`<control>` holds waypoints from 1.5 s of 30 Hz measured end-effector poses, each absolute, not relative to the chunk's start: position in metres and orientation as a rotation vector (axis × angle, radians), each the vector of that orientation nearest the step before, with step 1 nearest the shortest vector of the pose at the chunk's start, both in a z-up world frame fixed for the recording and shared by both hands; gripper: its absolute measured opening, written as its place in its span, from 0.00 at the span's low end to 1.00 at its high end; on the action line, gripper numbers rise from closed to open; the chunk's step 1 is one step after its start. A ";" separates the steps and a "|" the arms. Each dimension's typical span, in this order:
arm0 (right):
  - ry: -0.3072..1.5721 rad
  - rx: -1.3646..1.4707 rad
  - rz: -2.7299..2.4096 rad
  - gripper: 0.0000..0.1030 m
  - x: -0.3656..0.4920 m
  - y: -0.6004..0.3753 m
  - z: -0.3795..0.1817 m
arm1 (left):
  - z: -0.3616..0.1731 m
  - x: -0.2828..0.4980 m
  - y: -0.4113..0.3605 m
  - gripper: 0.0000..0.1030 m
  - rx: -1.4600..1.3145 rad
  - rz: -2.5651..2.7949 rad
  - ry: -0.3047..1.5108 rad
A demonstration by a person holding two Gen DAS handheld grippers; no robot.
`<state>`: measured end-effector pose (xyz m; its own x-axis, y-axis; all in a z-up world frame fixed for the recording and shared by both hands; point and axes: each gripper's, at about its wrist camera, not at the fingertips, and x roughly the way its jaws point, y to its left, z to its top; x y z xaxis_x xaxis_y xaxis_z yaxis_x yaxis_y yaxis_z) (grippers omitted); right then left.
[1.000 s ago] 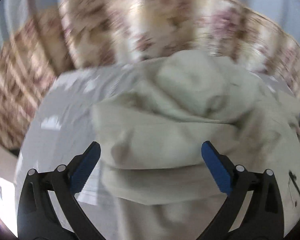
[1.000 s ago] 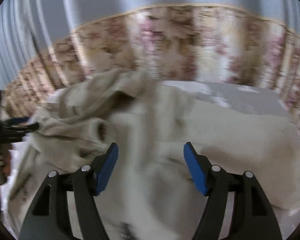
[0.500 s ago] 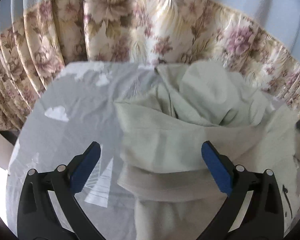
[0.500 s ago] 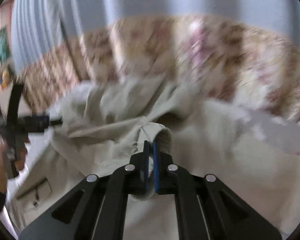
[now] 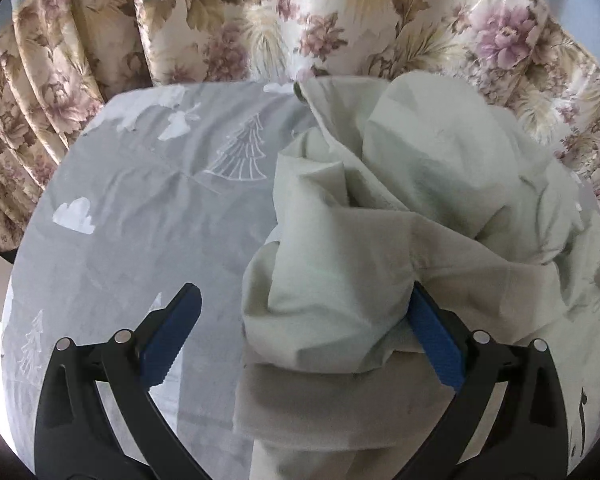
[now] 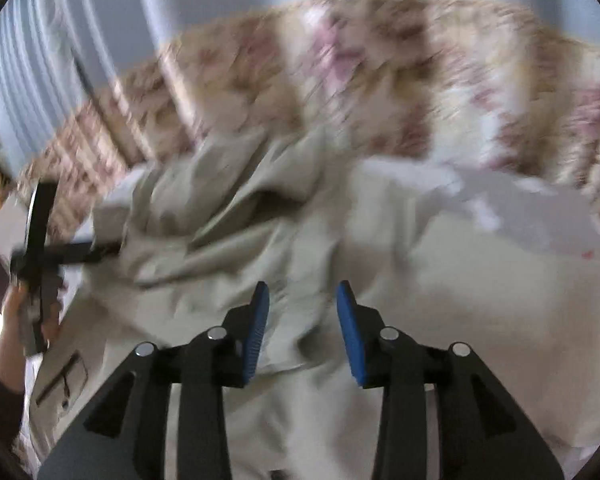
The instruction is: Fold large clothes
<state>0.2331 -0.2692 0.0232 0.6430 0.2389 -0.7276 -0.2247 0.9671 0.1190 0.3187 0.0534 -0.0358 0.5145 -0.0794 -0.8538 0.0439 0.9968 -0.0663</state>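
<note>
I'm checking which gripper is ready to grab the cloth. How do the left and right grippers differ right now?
The left gripper has its jaws spread wide, a bunched fold of the pale green garment between them; the right gripper stands narrower, its jaws having just been opening, over flatter cloth. The left view is sharp, the right blurred. Both have blue pads on black arms, and neither pinches the garment.
</note>
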 end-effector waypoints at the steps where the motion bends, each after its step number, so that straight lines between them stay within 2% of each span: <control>1: 0.852 -0.030 0.239 0.35 0.235 -0.260 0.013 | -0.039 0.321 0.051 0.97 -0.029 -0.068 1.036; 2: 0.881 -0.071 0.216 0.32 0.239 -0.256 0.001 | -0.044 0.322 0.048 0.97 -0.010 -0.060 1.042; 5: 0.895 -0.098 0.173 0.34 0.246 -0.262 -0.016 | -0.054 0.324 0.042 0.97 0.020 -0.070 1.060; 8: 0.863 -0.083 0.111 0.30 0.243 -0.276 0.000 | -0.052 0.321 0.051 0.97 -0.041 -0.090 1.072; 10: 0.837 0.027 0.158 0.30 0.233 -0.300 0.015 | -0.040 0.314 0.055 0.97 -0.057 -0.086 1.043; 13: 0.748 0.115 0.066 0.46 0.198 -0.353 0.040 | -0.016 0.293 0.059 0.97 -0.010 -0.096 0.950; 14: 0.717 0.152 0.012 0.55 0.183 -0.378 0.045 | -0.009 0.285 0.060 0.97 0.008 -0.096 0.917; 15: 0.702 0.179 -0.028 0.57 0.176 -0.395 0.047 | -0.002 0.277 0.062 0.97 0.022 -0.098 0.890; 23: 0.621 0.706 -0.510 0.66 0.082 -0.585 -0.004 | 0.019 0.264 0.067 0.97 -0.007 -0.141 0.841; 28: 0.631 0.905 -0.549 0.66 0.048 -0.608 -0.044 | 0.012 0.267 0.063 0.97 -0.037 -0.150 0.872; 33: 0.639 0.842 -0.559 0.67 0.069 -0.603 -0.041 | 0.012 0.266 0.056 0.97 0.021 -0.140 0.863; 34: 0.650 0.783 -0.568 0.62 0.082 -0.601 -0.038 | 0.012 0.267 0.057 0.97 0.028 -0.128 0.861; 35: 0.650 0.735 -0.560 0.25 0.089 -0.599 -0.035 | 0.013 0.267 0.059 0.97 0.023 -0.120 0.860; 36: 0.654 0.704 -0.555 0.12 0.090 -0.601 -0.034 | 0.014 0.268 0.062 0.97 0.015 -0.118 0.862; 45: 0.484 0.372 -0.256 0.09 0.121 -0.484 0.075 | 0.013 0.271 0.080 0.97 0.032 -0.049 0.863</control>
<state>0.1214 -0.4840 0.0746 0.8556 -0.1506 -0.4953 0.3242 0.9018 0.2858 0.2714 0.0796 0.0131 0.6488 -0.0305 -0.7604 0.0563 0.9984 0.0080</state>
